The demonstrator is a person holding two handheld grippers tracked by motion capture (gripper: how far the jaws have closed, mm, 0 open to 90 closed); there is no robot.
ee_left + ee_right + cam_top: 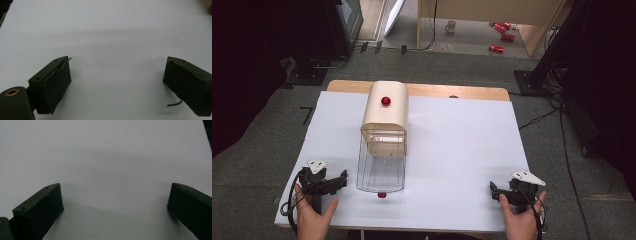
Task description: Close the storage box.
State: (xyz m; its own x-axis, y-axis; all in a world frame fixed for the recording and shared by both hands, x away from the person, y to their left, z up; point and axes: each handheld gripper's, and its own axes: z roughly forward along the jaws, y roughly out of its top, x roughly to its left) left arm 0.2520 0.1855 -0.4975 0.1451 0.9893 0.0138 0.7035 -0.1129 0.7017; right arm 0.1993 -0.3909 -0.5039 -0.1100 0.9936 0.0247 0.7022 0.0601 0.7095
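Seen from the high view, a white sheet [452, 165] is being shown covering a wooden table [432, 90], and on it a box [383, 135] is lying with its long axis running away from the person. Its far half is a beige rounded cover [385, 112] carrying a red knob [385, 101]; its near half is a clear plastic drawer [381, 167], pulled out toward the person, with a second red knob [382, 194] at its near end. The box is being kept left of the sheet's middle.

The left gripper [343, 178] is being held just to the left of the drawer's near end, and the right gripper [493, 189] well apart from the box, near the sheet's right edge. Each is being gripped by a hand [312, 215] [522, 220] cut off at the bottom edge.

In the left gripper view, the left gripper [117, 82] is being shown with jaws spread wide over bare white sheet [107, 30]; a thin wire end [175, 103] is sticking out beside the right-hand jaw. A small reddish shape at the top right corner is cut off and cannot be identified.

In the right gripper view, the right gripper [115, 205] is likewise being held spread apart, nothing between the jaws, over the sheet [105, 150].

Cans and a mug on the floor beyond the table are too small to make out clearly.
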